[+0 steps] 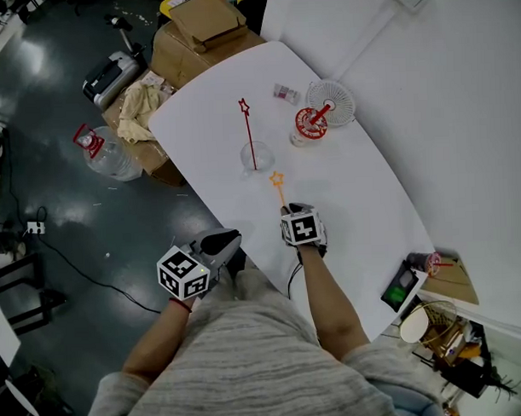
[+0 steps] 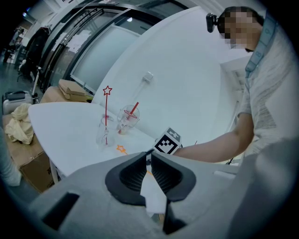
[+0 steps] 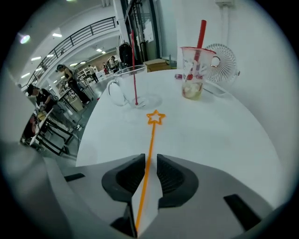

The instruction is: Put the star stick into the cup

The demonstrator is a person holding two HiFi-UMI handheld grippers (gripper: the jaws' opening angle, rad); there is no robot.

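Straddling the orange star stick (image 3: 152, 135) with my right tongs (image 3: 149, 159), jaws parted, lined up to pinch its shaft; it lies on the surface (image 3: 210, 135) short of the cup (image 3: 126, 86). Left tongs (image 2: 150, 156) closed, empty.

The left tool (image 1: 226, 241) is hanging just off the near edge of the counter (image 1: 363, 199), pointing almost level, with its jaws meeting at the tips on nothing. The right tool (image 1: 292, 210) is tilting steeply down over the counter, its forearm (image 1: 330, 303) reaching forward. Its jaws are standing slightly apart around the orange star stick (image 3: 150, 135), not pinching it.
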